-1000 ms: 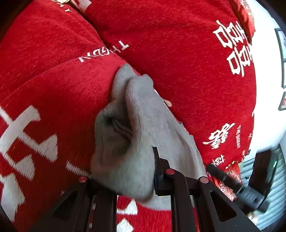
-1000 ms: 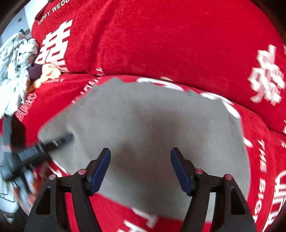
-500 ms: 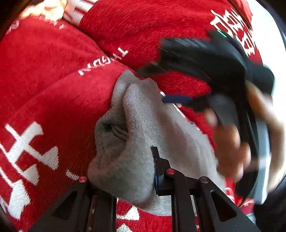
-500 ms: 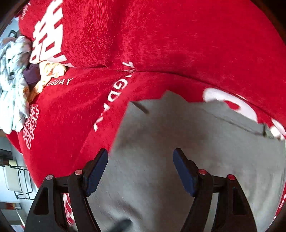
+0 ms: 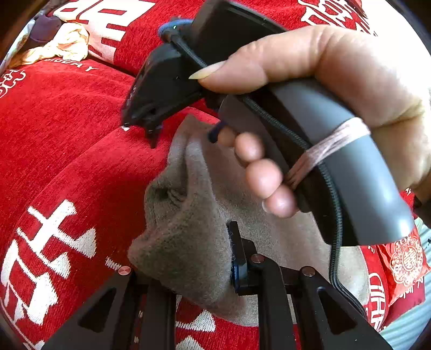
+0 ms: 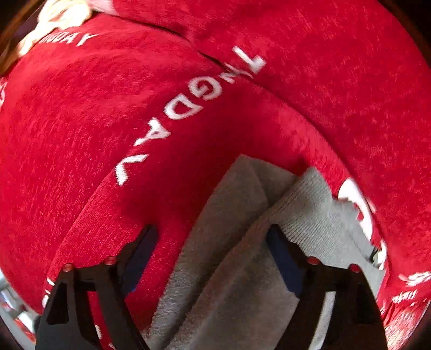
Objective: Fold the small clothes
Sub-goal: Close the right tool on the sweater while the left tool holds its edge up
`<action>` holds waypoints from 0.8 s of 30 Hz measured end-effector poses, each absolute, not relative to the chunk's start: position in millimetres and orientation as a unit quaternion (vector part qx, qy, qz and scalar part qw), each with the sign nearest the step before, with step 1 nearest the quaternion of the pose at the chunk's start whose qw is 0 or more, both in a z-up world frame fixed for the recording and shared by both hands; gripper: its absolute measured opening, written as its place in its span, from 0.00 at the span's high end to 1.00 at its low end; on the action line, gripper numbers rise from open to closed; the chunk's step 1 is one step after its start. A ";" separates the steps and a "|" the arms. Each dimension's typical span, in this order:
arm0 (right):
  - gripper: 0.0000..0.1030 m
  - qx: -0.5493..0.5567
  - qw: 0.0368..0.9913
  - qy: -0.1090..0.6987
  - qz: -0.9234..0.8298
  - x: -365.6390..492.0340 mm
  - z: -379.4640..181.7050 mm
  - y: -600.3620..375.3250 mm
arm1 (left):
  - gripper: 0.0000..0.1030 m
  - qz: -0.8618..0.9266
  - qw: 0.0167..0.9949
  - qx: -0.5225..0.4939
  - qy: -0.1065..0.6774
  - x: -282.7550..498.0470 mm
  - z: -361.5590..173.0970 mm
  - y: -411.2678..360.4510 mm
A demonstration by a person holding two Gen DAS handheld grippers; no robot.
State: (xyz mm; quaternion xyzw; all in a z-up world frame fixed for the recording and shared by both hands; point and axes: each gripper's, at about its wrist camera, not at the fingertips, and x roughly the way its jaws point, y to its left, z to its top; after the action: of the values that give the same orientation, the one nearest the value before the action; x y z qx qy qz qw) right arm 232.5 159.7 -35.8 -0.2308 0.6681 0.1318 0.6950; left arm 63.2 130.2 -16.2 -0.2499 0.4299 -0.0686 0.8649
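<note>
A small grey garment point(image 5: 269, 237) lies on the red sofa cover point(image 5: 80, 150). My left gripper point(image 5: 188, 258) is shut on a bunched fold of its near edge, and the cloth hides the left finger. A hand holds my right gripper point(image 5: 183, 129) over the garment's far corner, pointing down. In the right wrist view a folded ridge of the grey garment point(image 6: 229, 215) runs between the fingers of the right gripper point(image 6: 212, 242). Its jaws are closing but still stand apart. The left pad rests over red fabric, and the right pad sits at the cloth's ridge.
The red sofa cover point(image 6: 134, 80) carries white lettering, and its back cushion rises behind. A heap of pale clothes point(image 5: 62, 43) lies at the far left, also seen in the right wrist view as pale clothes point(image 6: 62, 13). A patterned red cushion point(image 5: 404, 263) sits at the right.
The right gripper swept across the garment and came down over its far corner, jaws narrowing. It and the hand now fill the left wrist view. The left gripper kept its hold.
</note>
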 end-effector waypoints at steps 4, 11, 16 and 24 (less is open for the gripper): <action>0.81 -0.168 0.709 0.672 0.132 238.8 -19.3 121.9 | 0.84 -0.069 0.871 -0.234 0.425 59.8 -10.1 128.8; 0.82 -0.075 0.739 0.647 0.171 235.2 12.5 70.0 | 0.84 -0.067 0.886 -0.200 0.414 54.6 4.6 122.9; 0.82 -0.051 0.745 0.638 0.190 239.0 31.0 52.2 | 0.84 -0.060 0.891 -0.170 0.417 49.2 15.5 112.8; 0.82 -0.019 0.753 0.625 0.204 239.7 49.4 40.4 | 0.84 -0.024 0.899 -0.094 0.427 45.2 24.8 87.9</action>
State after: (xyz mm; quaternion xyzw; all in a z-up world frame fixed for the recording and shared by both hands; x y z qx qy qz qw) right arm 239.7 40.4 49.4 -0.0193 0.6251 0.2045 0.7530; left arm 45.2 87.9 24.8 -0.0935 0.4273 -0.0241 0.8989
